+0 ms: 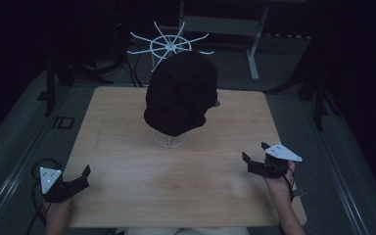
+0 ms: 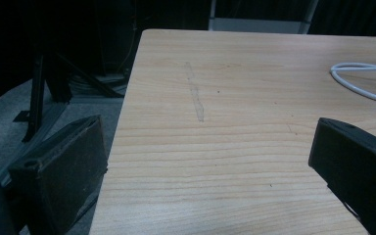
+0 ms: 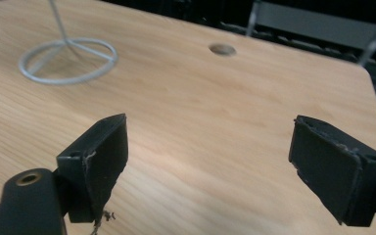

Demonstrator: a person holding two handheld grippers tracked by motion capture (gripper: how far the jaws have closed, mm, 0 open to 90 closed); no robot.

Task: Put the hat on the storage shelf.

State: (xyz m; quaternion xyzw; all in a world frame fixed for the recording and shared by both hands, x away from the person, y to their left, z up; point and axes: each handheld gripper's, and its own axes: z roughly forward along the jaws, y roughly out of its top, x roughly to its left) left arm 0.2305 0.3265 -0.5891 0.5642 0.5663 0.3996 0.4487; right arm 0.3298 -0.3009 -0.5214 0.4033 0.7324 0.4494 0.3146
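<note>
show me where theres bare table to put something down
Bare wood runs across the table front, between the left hand-held gripper and right hand-held gripper, and on both sides of the wire stand. The middle is crowded: the black hat overhangs it.

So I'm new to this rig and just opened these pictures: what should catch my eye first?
First, the black hat draped over a white wire stand in the middle of the wooden table, with a second, bare wire rack behind the far edge. Then the two hand-held grippers at the near corners, the left gripper and the right gripper, both open and holding nothing.
</note>
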